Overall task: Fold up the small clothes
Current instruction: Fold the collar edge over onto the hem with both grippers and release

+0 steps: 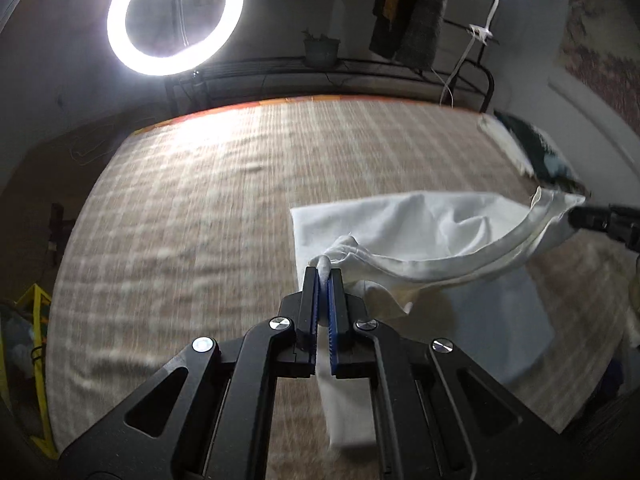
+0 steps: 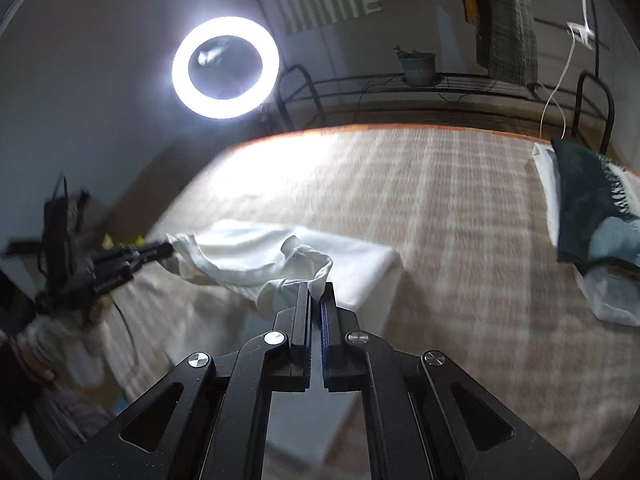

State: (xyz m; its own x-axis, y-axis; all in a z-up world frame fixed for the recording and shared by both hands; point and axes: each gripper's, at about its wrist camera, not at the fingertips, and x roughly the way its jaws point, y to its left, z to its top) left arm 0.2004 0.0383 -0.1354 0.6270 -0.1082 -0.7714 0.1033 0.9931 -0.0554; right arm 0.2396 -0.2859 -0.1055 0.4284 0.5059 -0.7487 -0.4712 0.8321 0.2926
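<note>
Left hand-held gripper [image 1: 323, 276]: clamped on the white garment [image 1: 420, 224]'s edge.
Right hand-held gripper [image 2: 316, 292]: pinching the opposite edge.
Garment: hanging between them, above the bed [image 1: 180, 208].

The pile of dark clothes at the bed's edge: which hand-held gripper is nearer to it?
Right. The right hand-held gripper holds the white garment just below the pile of dark clothes; the left hand-held gripper grips it farther away.

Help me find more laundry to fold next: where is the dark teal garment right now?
The dark teal garment lies at the far right of the checked bedspread in the right wrist view, atop some white cloth, well away from the held white garment.
</note>
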